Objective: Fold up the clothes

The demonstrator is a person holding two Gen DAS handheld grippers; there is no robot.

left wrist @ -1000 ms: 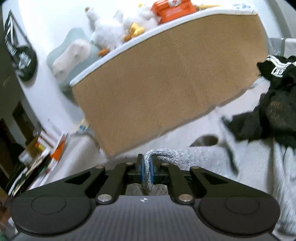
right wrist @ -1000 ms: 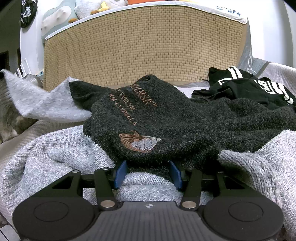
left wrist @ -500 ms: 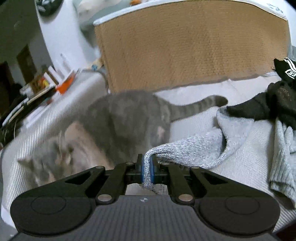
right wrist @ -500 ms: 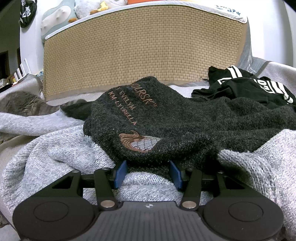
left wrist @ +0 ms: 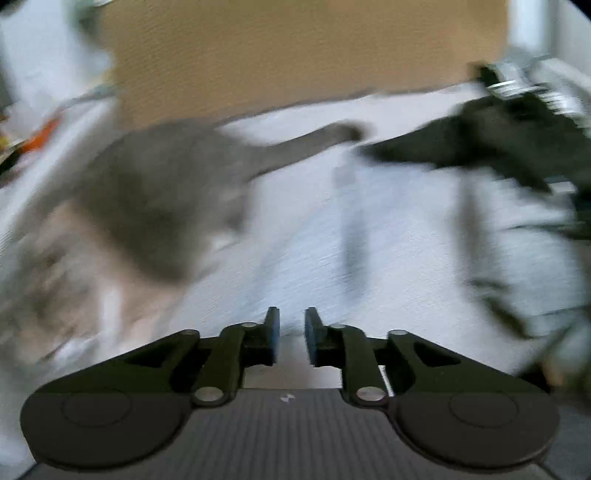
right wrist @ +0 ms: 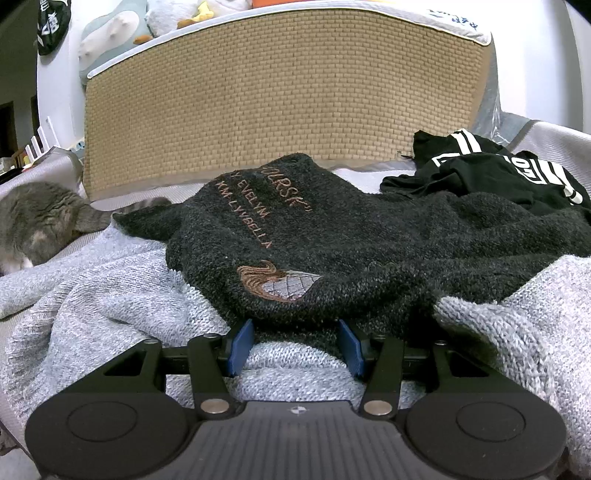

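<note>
Grey cat [right wrist: 40,221], woven headboard [right wrist: 280,99], plush toys [right wrist: 192,14]

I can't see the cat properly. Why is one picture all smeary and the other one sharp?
Left wrist view: motion blur smears the cat, dark clothes and bedding; only the left gripper looks crisp. Right wrist view: sharp, you can read the dark sweater stitching, though the fisheye bends the woven headboard.

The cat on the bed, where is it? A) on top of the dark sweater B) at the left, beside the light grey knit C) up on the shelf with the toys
B: the cat is at the left edge beside the light grey knit, off the dark sweater.
</note>
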